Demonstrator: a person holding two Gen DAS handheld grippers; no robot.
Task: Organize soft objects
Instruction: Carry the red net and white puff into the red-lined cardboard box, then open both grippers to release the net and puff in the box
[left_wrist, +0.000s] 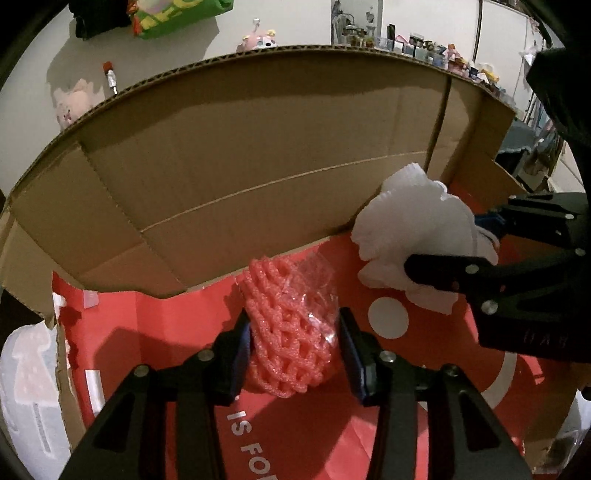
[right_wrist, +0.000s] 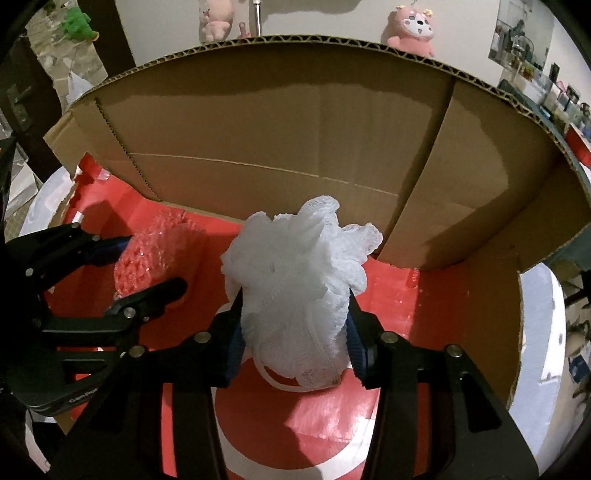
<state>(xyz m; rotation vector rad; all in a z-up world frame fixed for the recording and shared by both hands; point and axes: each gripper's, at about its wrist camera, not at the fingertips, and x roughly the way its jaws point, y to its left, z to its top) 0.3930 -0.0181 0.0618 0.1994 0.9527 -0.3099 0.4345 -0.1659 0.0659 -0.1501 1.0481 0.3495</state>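
An open cardboard box (left_wrist: 258, 147) with a red printed floor (left_wrist: 177, 332) fills both views. My left gripper (left_wrist: 293, 321) is inside it, shut on a pink foam net (left_wrist: 284, 354) partly wrapped in clear plastic, held just above the red floor. To its right, my right gripper (left_wrist: 450, 240) is shut on a white mesh bath puff (left_wrist: 402, 229). In the right wrist view, the puff (right_wrist: 295, 280) bulges between the right gripper's (right_wrist: 294, 299) blue pads, its cord loop hanging below. The left gripper (right_wrist: 153, 262) and the net (right_wrist: 147, 258) show at the left.
The tall box walls (right_wrist: 295, 129) rise ahead and to the right, with flaps folded in. Pink plush toys (right_wrist: 412, 27) and a green item (left_wrist: 177, 18) lie beyond the box. A shelf of small things (left_wrist: 424, 44) runs along the far right. A white surface (right_wrist: 543, 332) flanks the box.
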